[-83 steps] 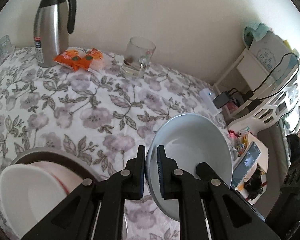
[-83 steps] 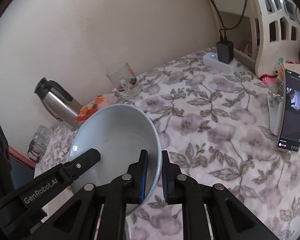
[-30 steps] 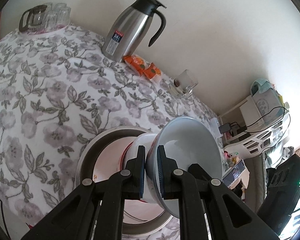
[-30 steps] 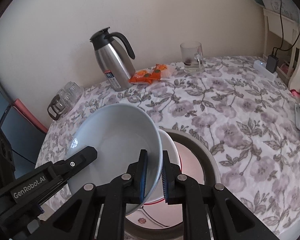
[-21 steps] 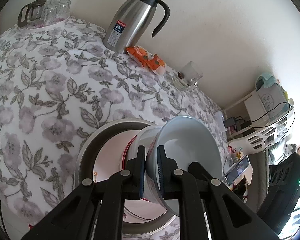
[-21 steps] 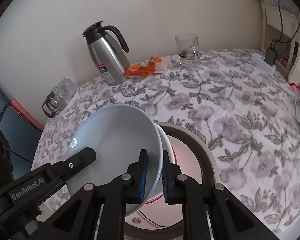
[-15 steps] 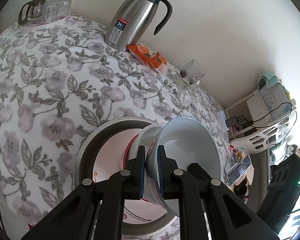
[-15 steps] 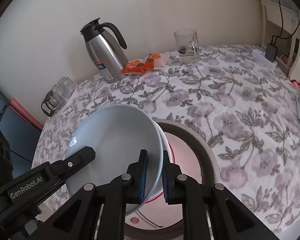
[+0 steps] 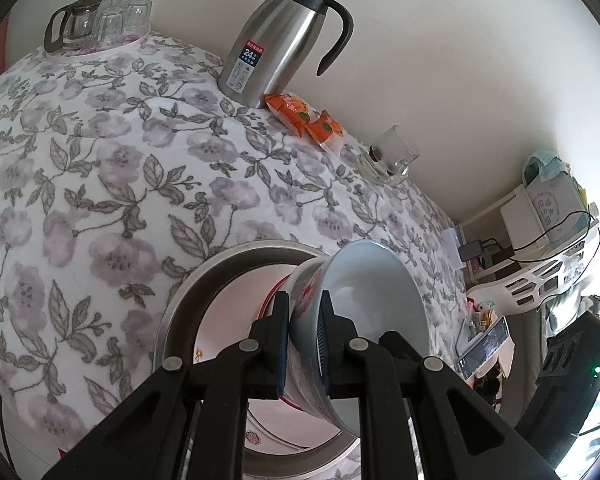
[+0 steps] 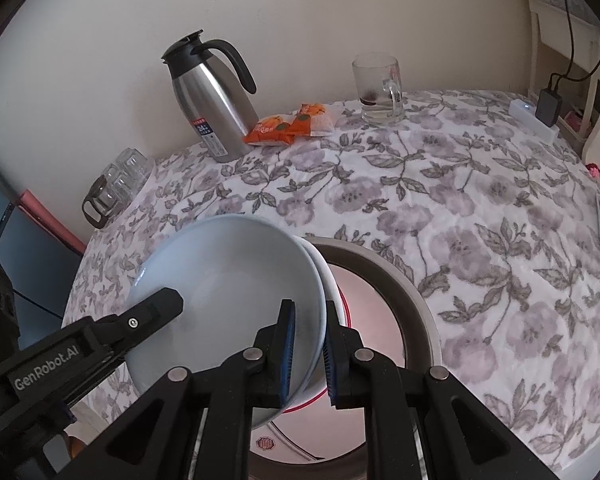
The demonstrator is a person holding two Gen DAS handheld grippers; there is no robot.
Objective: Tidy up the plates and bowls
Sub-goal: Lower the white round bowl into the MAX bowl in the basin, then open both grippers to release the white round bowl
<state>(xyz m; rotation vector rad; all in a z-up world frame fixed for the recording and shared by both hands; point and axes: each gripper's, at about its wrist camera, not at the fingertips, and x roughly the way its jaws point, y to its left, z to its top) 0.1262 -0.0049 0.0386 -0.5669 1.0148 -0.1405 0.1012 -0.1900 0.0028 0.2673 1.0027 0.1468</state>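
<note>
**Mia:** Where is the pale blue bowl [image 10: 228, 280] now?

**Sam:** It hangs tipped in the air. Both grippers hold it. The left gripper [image 9: 303, 344] pinches one side of the rim, and the right gripper [image 10: 309, 354] pinches the other side. Both sets of jaws are closed tight on the thin wall of the bowl, one pad inside and one outside.

**Mia:** What is under it?

**Sam:** A white bowl with a red band [image 10: 336, 300]. It sits in a big round metal basin [image 10: 416, 300] on the table [image 10: 480, 200]. The blue bowl is just above the white one, and its bottom looks tucked partly into it. I cannot tell if they touch.

**Mia:** So which way must it go?

**Sam:** Down, I think, and it must turn flat. Neither hand is nearer. Each has its own side.

**Mia:** What do the bowls feel like?

**Sam:** Smooth, hard and shiny, so they may slip or clink. The basin is dull grey metal with a pink inside. The tablecloth [image 9: 100, 184] looks soft, with purple flowers and grey leaves.
</note>
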